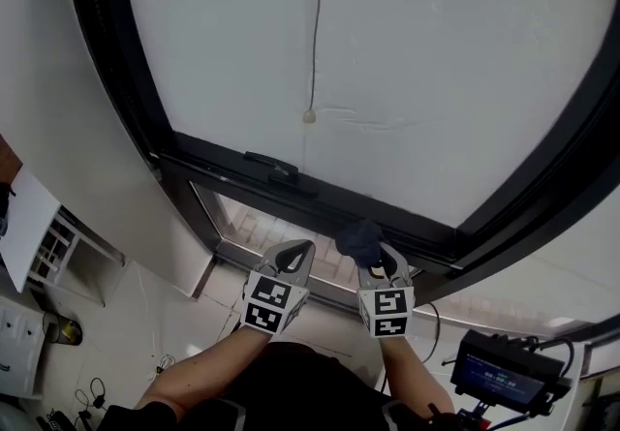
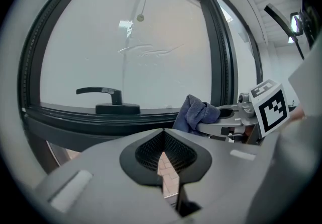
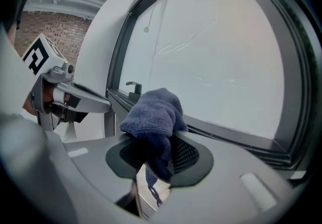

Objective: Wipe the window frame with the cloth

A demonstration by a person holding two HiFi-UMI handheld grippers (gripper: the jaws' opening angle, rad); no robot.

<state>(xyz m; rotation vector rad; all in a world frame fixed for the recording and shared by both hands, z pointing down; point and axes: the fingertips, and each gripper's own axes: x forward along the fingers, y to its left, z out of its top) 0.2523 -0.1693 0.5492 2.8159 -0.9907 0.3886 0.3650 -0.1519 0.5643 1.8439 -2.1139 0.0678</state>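
Bunched cloth [image 1: 359, 236] is clamped in right claw [image 1: 376, 255], at the window frame [image 1: 223, 156] bottom rail, right of the handle [image 1: 274, 166]. Rail's long axis runs left-right from there. The left claw [image 1: 295, 253] is closed on nothing, just beside.

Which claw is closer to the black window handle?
Left. The left claw sits just below the handle; the right claw, gripping the cloth, is farther along the frame.
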